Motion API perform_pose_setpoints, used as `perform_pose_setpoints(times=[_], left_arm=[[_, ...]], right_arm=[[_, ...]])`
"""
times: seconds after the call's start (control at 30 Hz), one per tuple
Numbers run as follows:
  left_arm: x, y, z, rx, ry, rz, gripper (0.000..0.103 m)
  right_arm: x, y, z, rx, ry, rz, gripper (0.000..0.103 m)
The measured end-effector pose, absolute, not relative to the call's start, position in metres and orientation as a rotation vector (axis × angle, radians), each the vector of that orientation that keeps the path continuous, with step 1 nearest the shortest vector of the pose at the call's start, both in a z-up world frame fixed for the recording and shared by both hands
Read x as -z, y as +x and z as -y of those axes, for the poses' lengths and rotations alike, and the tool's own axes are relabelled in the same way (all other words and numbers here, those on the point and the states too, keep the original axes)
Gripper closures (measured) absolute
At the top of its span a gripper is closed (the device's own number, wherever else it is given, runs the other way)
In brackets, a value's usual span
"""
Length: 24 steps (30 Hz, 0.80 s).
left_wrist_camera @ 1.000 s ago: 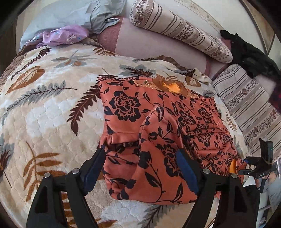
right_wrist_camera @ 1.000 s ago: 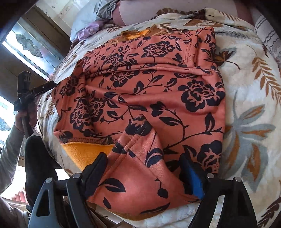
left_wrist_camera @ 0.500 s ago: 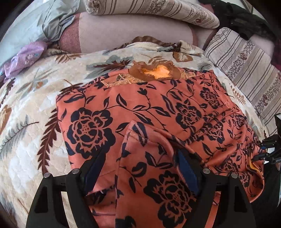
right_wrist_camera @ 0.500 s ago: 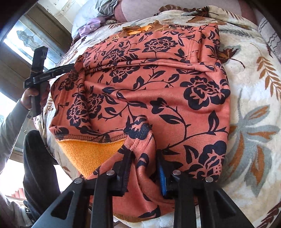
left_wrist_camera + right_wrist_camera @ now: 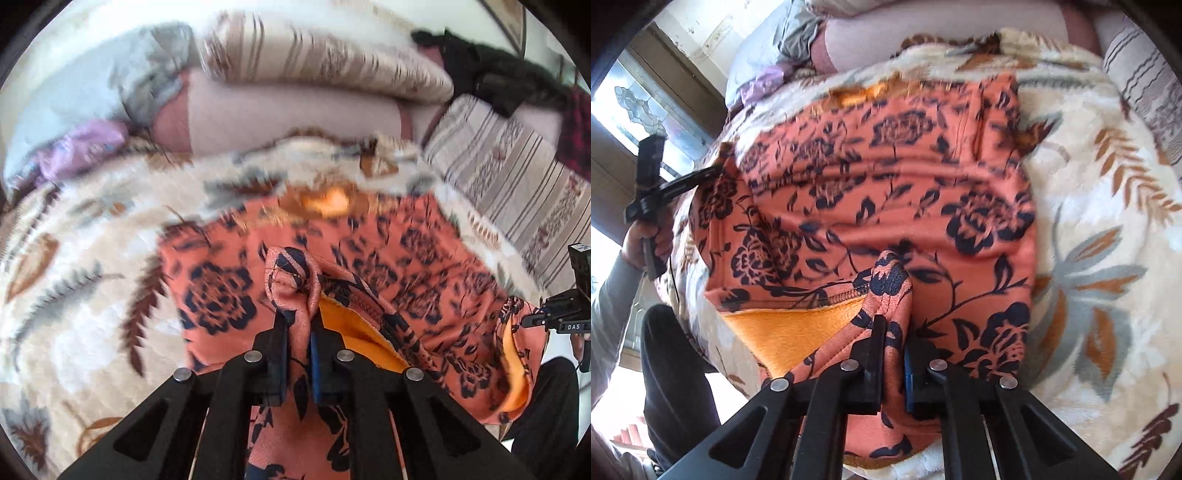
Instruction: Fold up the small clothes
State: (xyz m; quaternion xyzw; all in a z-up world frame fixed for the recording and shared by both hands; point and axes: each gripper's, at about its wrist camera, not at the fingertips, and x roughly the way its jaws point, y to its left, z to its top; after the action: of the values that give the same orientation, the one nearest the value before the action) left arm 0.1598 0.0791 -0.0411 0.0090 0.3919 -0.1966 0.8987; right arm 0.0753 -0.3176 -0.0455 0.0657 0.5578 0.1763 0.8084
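An orange garment with black flowers (image 5: 424, 254) lies spread on the bed; it also shows in the right wrist view (image 5: 886, 199). Its yellow-orange fleece lining (image 5: 790, 328) shows where the near hem is lifted. My left gripper (image 5: 298, 334) is shut on a pinched fold of the hem's left corner. My right gripper (image 5: 894, 334) is shut on the hem's right corner. Each gripper shows in the other's view, the right one (image 5: 569, 314) at the far right, the left one (image 5: 653, 192) at the far left in a hand.
The bed has a cream leaf-print blanket (image 5: 85, 266). Striped pillows (image 5: 317, 62), a grey cloth (image 5: 74, 88), a purple cloth (image 5: 81, 147) and a black garment (image 5: 498, 74) lie along the far side. A window (image 5: 631, 107) is at the left.
Both grippers have closed on the hem; the right one first, then the left. The hem has lifted off the blanket, baring the lining. Both views have moved forward, with blur.
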Motion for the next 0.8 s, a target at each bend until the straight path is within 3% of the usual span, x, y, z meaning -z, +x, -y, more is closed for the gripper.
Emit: perform_pose_setpoints(times=[0.17,0.3,0.4,0.5,0.53,0.57,0.6,0.67,0.77,0.8], left_arm=[[-0.029,0.127,-0.111,0.315,-0.020,-0.575,0.093],[-0.059,0.148,-0.124,0.266,-0.019,-0.483,0.093],[-0.048,0.199,-0.133,0.230,-0.069,-0.522,0.093],[0.010,0.273,-0.135,0.183,-0.097,-0.709,0.073],[0.043,0.299,-0.131,0.124,-0.082,-0.829,0.041],[0.078,0.321,-0.129,0.073,-0.046,-0.963,0.026],[0.106,0.329,-0.129,0.052,-0.018,-1.051,0.027],[0.126,0.325,-0.138,0.072,-0.050,-1.066,0.026],[0.101,0.293,-0.165,0.078,-0.152,-0.954,0.026],[0.090,0.281,-0.173,0.071,-0.173,-0.919,0.025]], right_arm=[[-0.037,0.088,0.330,-0.295,0.114,-0.968,0.096],[-0.086,0.133,0.341,-0.230,0.119,-0.818,0.096],[-0.087,0.188,0.354,-0.171,0.161,-0.780,0.096],[-0.031,0.259,0.365,-0.151,0.249,-0.884,0.091],[-0.002,0.278,0.365,-0.140,0.273,-0.955,0.088],[0.030,0.293,0.364,-0.104,0.272,-1.040,0.070],[0.062,0.302,0.363,-0.063,0.263,-1.116,0.052],[0.086,0.291,0.368,-0.075,0.340,-1.083,0.051],[0.077,0.251,0.377,-0.085,0.377,-0.970,0.026],[0.073,0.239,0.380,-0.081,0.366,-0.952,0.025]])
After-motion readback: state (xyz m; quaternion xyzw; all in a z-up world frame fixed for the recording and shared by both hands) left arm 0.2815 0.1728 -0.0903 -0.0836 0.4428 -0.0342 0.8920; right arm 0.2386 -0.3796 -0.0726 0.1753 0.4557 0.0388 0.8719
